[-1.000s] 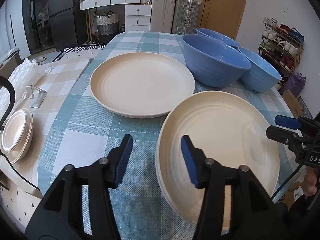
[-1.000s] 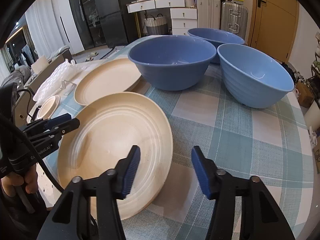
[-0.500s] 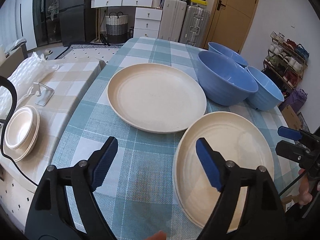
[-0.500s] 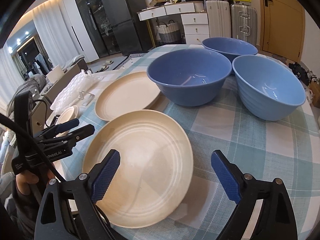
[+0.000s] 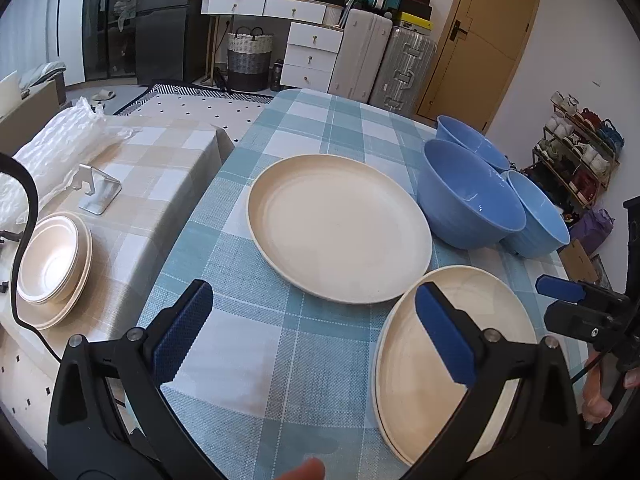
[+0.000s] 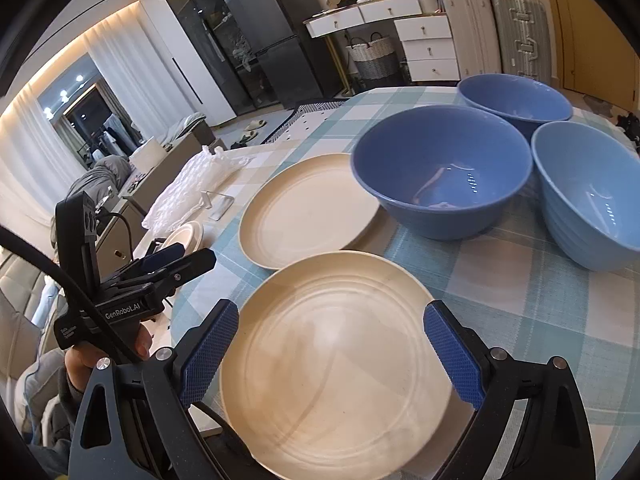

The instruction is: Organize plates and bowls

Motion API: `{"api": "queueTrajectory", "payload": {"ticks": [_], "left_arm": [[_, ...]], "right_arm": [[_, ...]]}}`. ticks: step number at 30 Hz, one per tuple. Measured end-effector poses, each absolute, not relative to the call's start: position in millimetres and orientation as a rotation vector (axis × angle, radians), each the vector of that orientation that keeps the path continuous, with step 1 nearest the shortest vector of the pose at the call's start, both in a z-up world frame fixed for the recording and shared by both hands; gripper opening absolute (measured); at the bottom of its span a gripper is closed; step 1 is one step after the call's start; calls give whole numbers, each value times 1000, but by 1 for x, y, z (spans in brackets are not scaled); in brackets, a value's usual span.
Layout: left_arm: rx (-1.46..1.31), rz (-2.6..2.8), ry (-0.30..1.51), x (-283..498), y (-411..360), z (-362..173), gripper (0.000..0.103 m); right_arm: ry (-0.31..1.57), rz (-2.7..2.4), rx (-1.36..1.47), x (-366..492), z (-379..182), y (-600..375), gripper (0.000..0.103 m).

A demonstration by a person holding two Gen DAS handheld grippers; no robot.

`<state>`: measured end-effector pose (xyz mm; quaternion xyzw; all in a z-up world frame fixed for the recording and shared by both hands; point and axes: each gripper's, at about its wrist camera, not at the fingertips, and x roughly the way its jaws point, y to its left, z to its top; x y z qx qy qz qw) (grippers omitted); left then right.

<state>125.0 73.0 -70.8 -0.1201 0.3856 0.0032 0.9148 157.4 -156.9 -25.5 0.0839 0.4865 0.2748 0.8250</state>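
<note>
Two cream plates lie on the blue checked tablecloth: a far plate (image 5: 340,224) (image 6: 308,208) and a near plate (image 5: 452,360) (image 6: 336,356), which looks like a small stack. Three blue bowls (image 5: 468,196) (image 6: 444,168) stand behind them at the right. My left gripper (image 5: 312,332) is open and empty, above the cloth left of the near plate. My right gripper (image 6: 332,344) is open and empty, hovering wide over the near plate.
A side table (image 5: 160,168) with a beige cloth stands at the left, bearing stacked small cream dishes (image 5: 52,268), a metal stand (image 5: 98,192) and bubble wrap (image 5: 60,140). Drawers, suitcases and a shoe rack (image 5: 580,152) stand beyond the table.
Both grippers opened wide and pulled back and up from the near plate, which now lies flat on the cloth. The plates and bowls look smaller and farther.
</note>
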Motion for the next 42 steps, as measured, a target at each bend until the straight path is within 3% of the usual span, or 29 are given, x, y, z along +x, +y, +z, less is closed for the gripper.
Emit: {"api": "queueTrajectory", "payload": {"ticks": [11,42], "left_arm": [[-307,40,817,144,101,-63,100],[-368,37,906,209,125,-105,100]], "right_arm": [[1097,652,255,188,-30,-138,95],[1225,518,227,251,-69,-98,95]]}}
